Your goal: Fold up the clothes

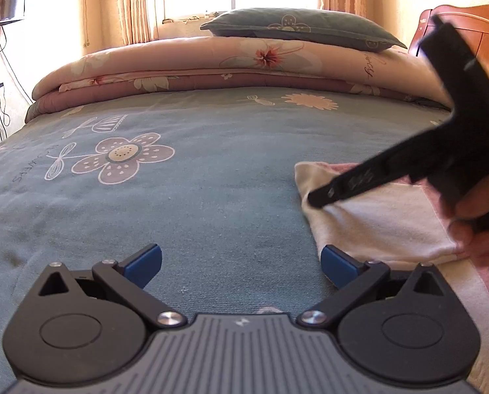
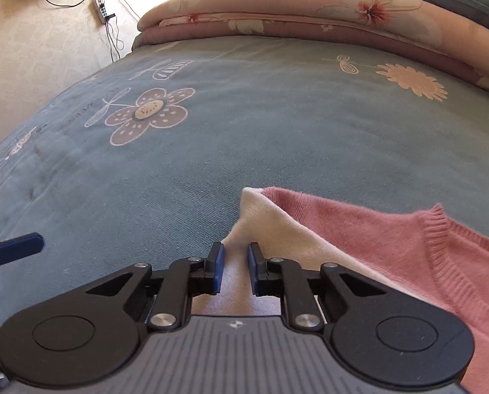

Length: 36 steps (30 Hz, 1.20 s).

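In right wrist view only: pink sweater (image 2: 392, 249) ribbed neckline visible.

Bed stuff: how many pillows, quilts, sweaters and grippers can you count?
Pillow: 1
Quilt: 1
Sweater: 1, pink and cream
Grippers: 2, left gripper open over the sheet, right gripper over the sweater's cream fold
Total: 5
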Available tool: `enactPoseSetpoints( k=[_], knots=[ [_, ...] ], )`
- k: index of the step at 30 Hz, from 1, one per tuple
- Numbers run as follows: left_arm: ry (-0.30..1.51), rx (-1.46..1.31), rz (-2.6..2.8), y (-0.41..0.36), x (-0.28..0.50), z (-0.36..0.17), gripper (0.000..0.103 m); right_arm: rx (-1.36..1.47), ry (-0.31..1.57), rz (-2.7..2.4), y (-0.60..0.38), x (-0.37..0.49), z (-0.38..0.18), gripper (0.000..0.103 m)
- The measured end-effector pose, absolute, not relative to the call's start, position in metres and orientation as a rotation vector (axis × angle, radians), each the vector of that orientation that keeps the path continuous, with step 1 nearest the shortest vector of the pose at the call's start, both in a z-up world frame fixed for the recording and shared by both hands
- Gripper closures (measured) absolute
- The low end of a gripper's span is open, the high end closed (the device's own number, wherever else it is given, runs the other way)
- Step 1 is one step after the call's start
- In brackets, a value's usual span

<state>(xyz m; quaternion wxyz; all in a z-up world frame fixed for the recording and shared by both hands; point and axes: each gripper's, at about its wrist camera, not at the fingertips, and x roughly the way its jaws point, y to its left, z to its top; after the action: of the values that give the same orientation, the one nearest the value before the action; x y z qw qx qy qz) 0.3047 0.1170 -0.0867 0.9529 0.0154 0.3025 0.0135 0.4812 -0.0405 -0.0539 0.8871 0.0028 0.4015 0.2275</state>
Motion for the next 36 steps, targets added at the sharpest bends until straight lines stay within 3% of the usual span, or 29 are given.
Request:
enactPoseSetpoints(
  k=[9,16,24,30,36],
  knots=[
    [0.615,0.019,0.009,0.114,0.304,-0.087,0.001,0.105,0.731,0.424,-0.066,0.485,-0.021,0.084],
    [0.619,0.037,0.009,0.11,0.304,-0.088,0.001,0.045,0.811,0.408,-0.037,0.507,-0.057,0.083],
    [0.621,0.031,0.006,0.11,0.303,-0.087,0.001,0.152,0.752,0.371,-0.064,0.501,-0.032,0.082],
    [0.625,0.054,0.004,0.106,0.304,-0.089,0.001,0.056,0.811,0.324,-0.047,0.514,-0.057,0.082],
    [0.631,0.054,-0.007,0.104,0.304,-0.089,0.001,0.122,0.794,0.376,-0.071,0.489,-0.032,0.081]
  ],
)
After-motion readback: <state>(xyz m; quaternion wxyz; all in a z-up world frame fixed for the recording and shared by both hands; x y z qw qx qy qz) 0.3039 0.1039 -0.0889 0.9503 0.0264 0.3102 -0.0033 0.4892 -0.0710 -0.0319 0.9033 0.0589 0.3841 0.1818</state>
